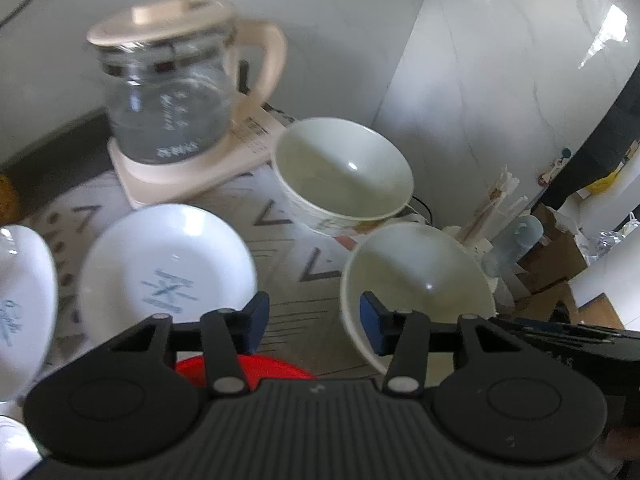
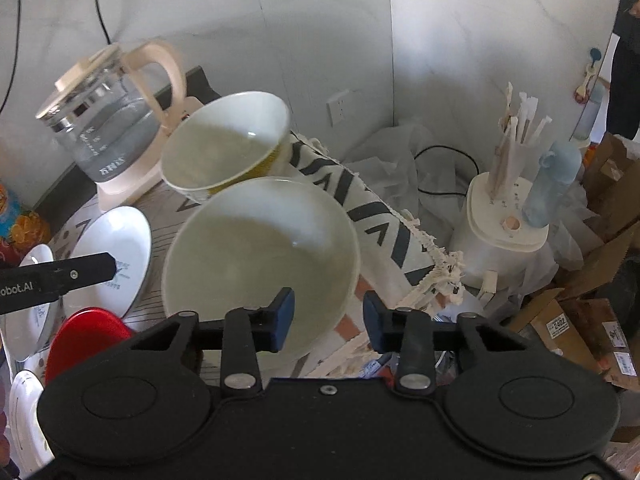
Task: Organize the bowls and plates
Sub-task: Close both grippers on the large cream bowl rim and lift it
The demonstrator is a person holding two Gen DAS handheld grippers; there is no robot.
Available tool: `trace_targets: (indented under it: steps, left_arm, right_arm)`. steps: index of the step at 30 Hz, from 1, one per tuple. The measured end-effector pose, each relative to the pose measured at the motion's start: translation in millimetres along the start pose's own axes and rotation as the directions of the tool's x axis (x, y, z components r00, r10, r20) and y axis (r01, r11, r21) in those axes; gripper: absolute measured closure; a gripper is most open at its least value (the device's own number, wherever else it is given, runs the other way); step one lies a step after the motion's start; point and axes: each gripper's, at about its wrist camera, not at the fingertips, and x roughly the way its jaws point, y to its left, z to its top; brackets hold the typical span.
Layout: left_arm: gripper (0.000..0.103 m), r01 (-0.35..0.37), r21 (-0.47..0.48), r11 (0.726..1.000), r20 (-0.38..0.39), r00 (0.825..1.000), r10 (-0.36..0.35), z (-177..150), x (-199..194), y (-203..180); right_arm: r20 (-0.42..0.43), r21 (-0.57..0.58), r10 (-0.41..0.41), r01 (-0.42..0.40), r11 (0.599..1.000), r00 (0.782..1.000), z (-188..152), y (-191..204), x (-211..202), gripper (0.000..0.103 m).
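Two cream bowls stand on a patterned cloth: a near one (image 1: 416,280) (image 2: 260,248) and a far one (image 1: 344,168) (image 2: 224,140). White plates with blue print (image 1: 168,268) (image 2: 116,256) and a red plate (image 1: 244,368) (image 2: 86,336) lie to the left. My left gripper (image 1: 314,320) is open, its right pad at the near bowl's left rim. My right gripper (image 2: 328,316) is open, its jaws on either side of the near bowl's right rim.
A glass kettle on a cream base (image 1: 168,96) (image 2: 108,120) stands at the back left. A white holder with wrapped chopsticks (image 2: 508,208) and a pale blue bottle (image 2: 556,184) stand right. Cardboard boxes (image 2: 580,320) lie at the far right.
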Motion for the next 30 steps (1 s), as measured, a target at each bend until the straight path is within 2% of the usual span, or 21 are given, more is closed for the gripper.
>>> trace_targets:
  steps: [6,10,18,20,24,30]
  left_arm:
    - [0.065,0.008,-0.011,1.000,-0.058,0.998,-0.009,6,31,-12]
    - [0.073,0.006,-0.066,0.998,-0.103,0.995,-0.013,7,52,-10]
    - [0.079,-0.032,-0.119,0.992,-0.156,0.988,0.014,4,78,-14]
    - [0.083,-0.038,-0.135,0.990,-0.171,0.985,0.015,3,82,-15]
    - [0.094,-0.051,-0.153,0.987,-0.179,0.984,0.023,1,88,-19]
    - [0.094,-0.070,-0.208,0.976,-0.173,0.984,0.034,-3,86,-18]
  right_arm:
    - [-0.053,-0.020,0.035,-0.036,0.999,0.998,10,-10,20,0.078]
    - [-0.085,-0.046,0.056,-0.060,0.997,0.995,14,-13,33,0.082]
    - [-0.121,-0.104,0.074,-0.087,0.991,0.990,25,-18,51,0.086]
    - [-0.128,-0.127,0.072,-0.088,0.988,0.989,26,-17,55,0.086]
    - [-0.150,-0.163,0.093,-0.117,0.980,0.984,27,-15,64,0.092]
    - [-0.131,-0.192,0.115,-0.139,0.972,0.985,32,-16,58,0.093]
